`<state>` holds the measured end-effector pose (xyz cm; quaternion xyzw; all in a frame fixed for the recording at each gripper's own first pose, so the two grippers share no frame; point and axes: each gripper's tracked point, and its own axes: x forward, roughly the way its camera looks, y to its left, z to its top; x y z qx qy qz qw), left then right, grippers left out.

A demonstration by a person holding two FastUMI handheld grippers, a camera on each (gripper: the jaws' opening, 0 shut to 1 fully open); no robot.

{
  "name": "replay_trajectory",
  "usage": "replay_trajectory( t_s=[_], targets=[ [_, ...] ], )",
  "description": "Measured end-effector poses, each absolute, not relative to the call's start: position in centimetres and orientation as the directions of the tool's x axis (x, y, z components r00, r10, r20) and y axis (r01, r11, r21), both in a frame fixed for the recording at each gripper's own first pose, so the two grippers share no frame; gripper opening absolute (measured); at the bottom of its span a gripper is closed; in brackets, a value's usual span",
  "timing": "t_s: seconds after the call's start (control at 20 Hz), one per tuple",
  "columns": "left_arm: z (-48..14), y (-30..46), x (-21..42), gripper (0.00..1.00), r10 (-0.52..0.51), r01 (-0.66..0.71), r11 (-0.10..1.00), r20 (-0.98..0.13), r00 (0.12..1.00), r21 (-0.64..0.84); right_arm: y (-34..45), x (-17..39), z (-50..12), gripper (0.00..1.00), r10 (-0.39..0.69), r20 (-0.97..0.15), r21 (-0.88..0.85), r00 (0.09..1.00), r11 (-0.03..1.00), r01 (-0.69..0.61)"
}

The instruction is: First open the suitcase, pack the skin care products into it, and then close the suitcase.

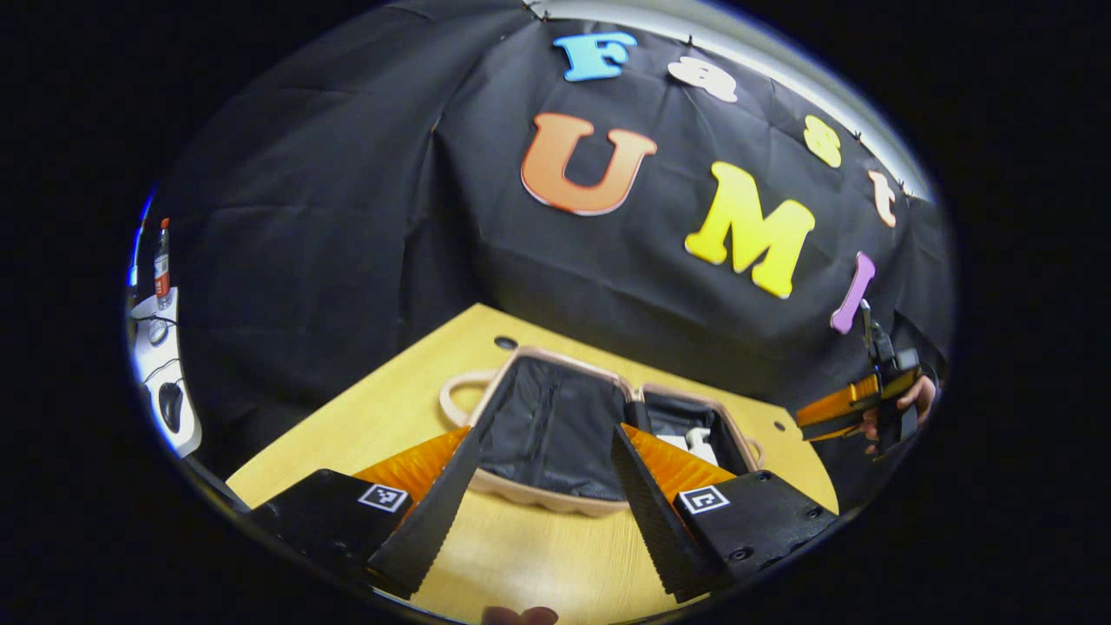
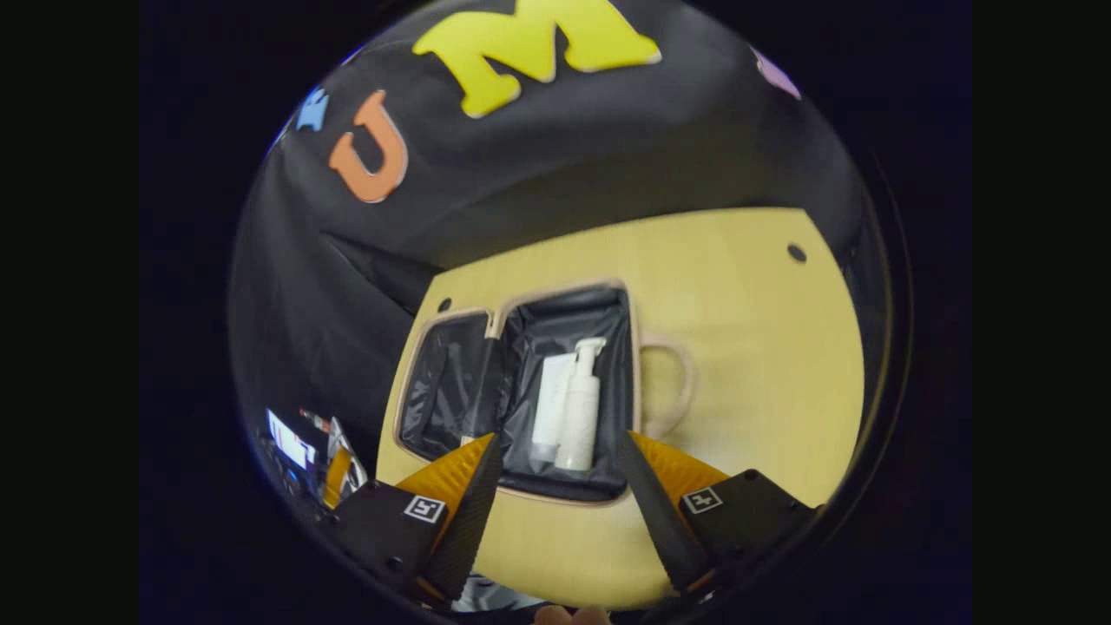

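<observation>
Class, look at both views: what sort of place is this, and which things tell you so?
Probably a recording booth, not a home: black cloth wall behind a bare yellow table, an open suitcase holding two white skin care bottles, and a side desk with a mouse.

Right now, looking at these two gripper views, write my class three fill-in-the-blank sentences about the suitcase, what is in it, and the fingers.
1. The suitcase lies ____ on the yellow table.
2. The pump bottle and the tube beside it are both ____ in colour.
3. The right gripper has its fingers spread ____, holding nothing.

Missing words: open; white; apart
</observation>
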<state>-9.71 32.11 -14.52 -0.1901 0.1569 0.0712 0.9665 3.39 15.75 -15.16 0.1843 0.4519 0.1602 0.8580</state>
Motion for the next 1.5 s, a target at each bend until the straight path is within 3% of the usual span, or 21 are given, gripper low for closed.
replay_trajectory(
  t_s=[0.1,0.25,0.5,0.75,1.0,1.05,1.1,1.2,1.3,1.35,1.4,1.5],
  targets=[
    [-14.8,32.8,-9.0,0.97,0.022,-0.159,0.869,-0.285,0.958,-0.468,13.5,2.6,-12.5,0.8,0.448,-0.656,0.459,0.607,0.876,-0.15],
    [-15.8,33.4,-8.0,0.96,-0.09,-0.063,0.707,-0.178,0.98,-0.704,10.6,2.2,-11.0,0.8,0.429,-0.613,0.431,0.663,0.885,-0.174],
    [-20.0,41.4,-6.7,0.96,-0.016,-0.141,0.481,-0.169,0.985,-0.865,8.5,1.7,-10.5,0.8,0.404,-0.614,0.477,0.678,0.875,-0.089],
    [-24.8,43.7,-3.1,0.96,-0.095,-0.208,0.461,-0.281,0.955,-0.863,7.5,1.4,-10.1,0.8,0.369,-0.625,0.457,0.687,0.887,-0.061],
    [-27.6,42.8,0.9,0.95,-0.175,-0.212,0.415,-0.306,0.936,-0.885,8.6,1.4,-8.9,0.8,0.371,-0.629,0.452,0.683,0.889,-0.067],
    [-28.0,43.0,1.7,0.83,-0.174,-0.216,0.408,-0.307,0.935,-0.887,9.3,1.4,-8.1,0.8,0.393,-0.618,0.488,0.681,0.871,-0.061],
    [-28.6,43.1,2.4,0.95,-0.171,-0.227,0.398,-0.316,0.933,-0.889,10.2,1.6,-7.3,0.75,0.419,-0.599,0.533,0.682,0.845,-0.052],
    [-29.3,43.5,3.6,0.94,-0.164,-0.253,0.376,-0.333,0.928,-0.891,11.1,2.1,-5.7,0.8,0.456,-0.56,0.603,0.692,0.797,-0.038],
    [-30.0,43.6,4.3,0.86,-0.166,-0.278,0.367,-0.357,0.919,-0.887,11.4,2.4,-5.7,0.8,0.465,-0.541,0.617,0.701,0.786,-0.045],
    [-30.0,43.5,4.6,0.72,-0.172,-0.288,0.369,-0.369,0.913,-0.884,11.4,2.4,-6.0,0.8,0.461,-0.543,0.608,0.702,0.792,-0.05],
    [-30.1,43.3,4.9,0.79,-0.184,-0.29,0.372,-0.377,0.908,-0.882,11.3,2.3,-5.9,0.8,0.461,-0.543,0.604,0.702,0.795,-0.054],
    [-29.8,43.0,5.6,0.67,-0.197,-0.295,0.375,-0.387,0.901,-0.879,11.4,2.0,-5.9,0.8,0.467,-0.54,0.616,0.7,0.786,-0.049]
  ],
)
